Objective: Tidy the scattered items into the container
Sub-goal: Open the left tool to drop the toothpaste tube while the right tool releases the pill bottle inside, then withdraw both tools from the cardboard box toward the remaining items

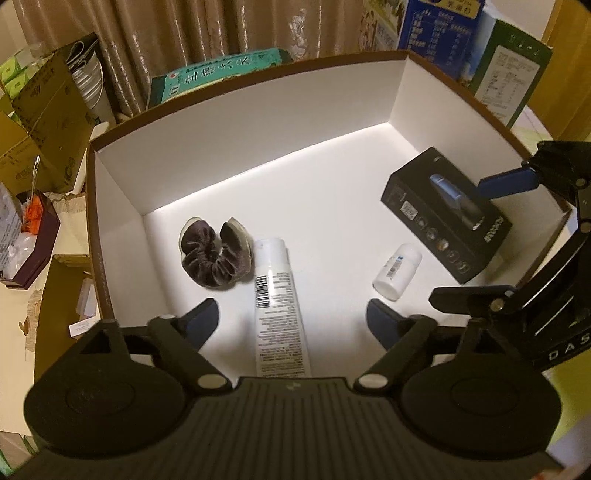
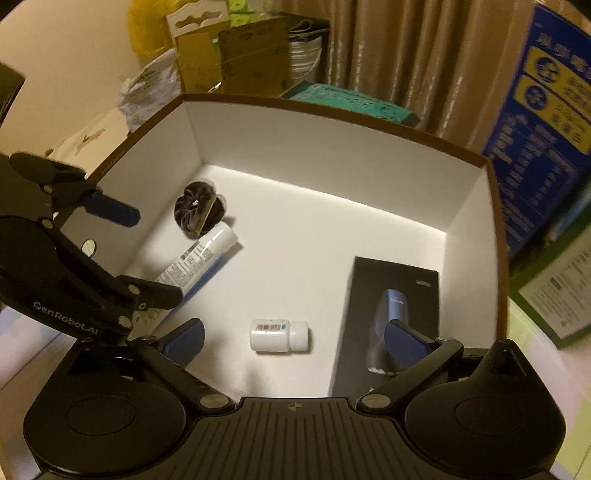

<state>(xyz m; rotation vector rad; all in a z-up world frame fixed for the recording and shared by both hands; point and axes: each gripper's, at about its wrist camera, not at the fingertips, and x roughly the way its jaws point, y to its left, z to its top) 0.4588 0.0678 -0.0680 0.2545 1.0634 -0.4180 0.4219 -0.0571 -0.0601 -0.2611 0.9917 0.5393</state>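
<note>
A brown-rimmed white box (image 1: 258, 110) (image 2: 332, 155) holds a dark velvet scrunchie (image 1: 214, 254) (image 2: 197, 216), a white tube (image 1: 277, 306) (image 2: 199, 258), a small white bottle (image 1: 397, 271) (image 2: 277, 335) and a black product box (image 1: 447, 214) (image 2: 391, 314). My left gripper (image 1: 293, 321) (image 2: 110, 210) is open and empty above the tube. My right gripper (image 2: 295, 339) (image 1: 506, 181) is open and empty above the bottle, one finger over the black box.
Cardboard boxes (image 1: 48, 110) (image 2: 236, 59) and a teal package (image 1: 221, 74) (image 2: 351, 99) stand behind the box before a curtain (image 1: 221, 26). Blue and green cartons (image 1: 480, 48) (image 2: 546, 129) stand at the right. A small open box of items (image 1: 29, 232) sits at the left.
</note>
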